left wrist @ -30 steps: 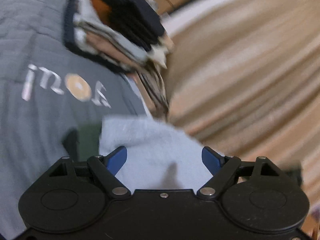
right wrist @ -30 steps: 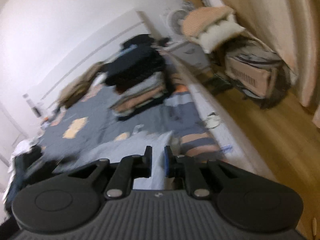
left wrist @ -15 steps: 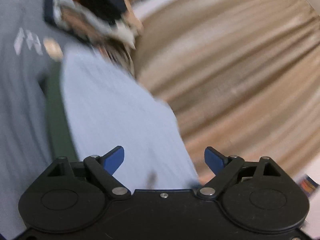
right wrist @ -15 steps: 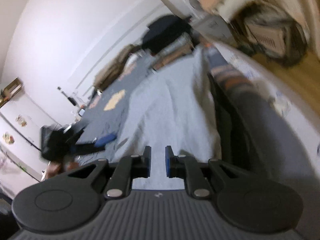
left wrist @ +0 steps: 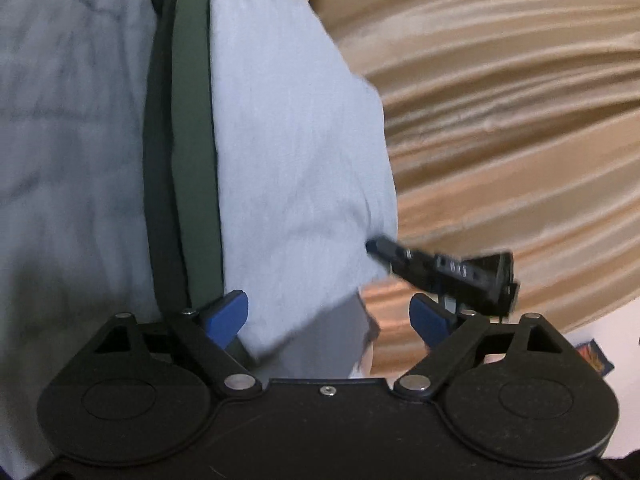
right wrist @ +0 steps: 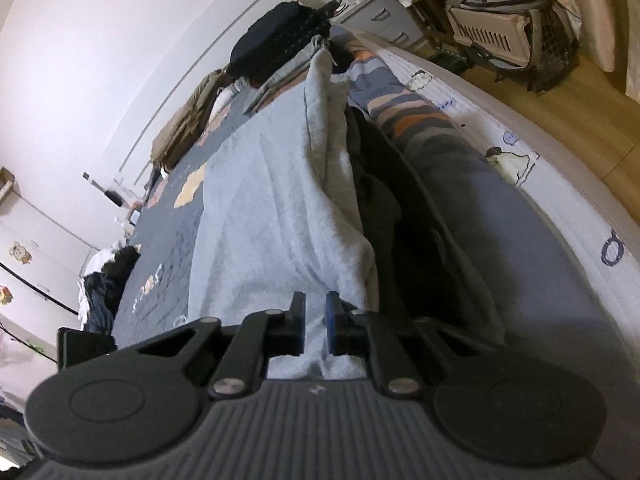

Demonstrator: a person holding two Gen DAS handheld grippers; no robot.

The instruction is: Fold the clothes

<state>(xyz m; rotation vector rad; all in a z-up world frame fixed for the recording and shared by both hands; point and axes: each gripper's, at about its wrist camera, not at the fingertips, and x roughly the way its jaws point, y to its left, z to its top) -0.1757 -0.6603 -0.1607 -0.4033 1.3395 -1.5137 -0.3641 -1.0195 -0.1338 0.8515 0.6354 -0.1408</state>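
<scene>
Two grippers engaged: right gripper [right wrist: 316, 326] pinched tight on light grey garment [right wrist: 264, 216] spread on bed [right wrist: 540, 264], likely anchoring an edge; left gripper [left wrist: 330, 318] spread wide, holding nothing, over same garment's corner.

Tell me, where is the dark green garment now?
In the left wrist view, the dark green garment lies as a strip left of centre, under the light blue cloth, its near end by the left gripper.
</scene>
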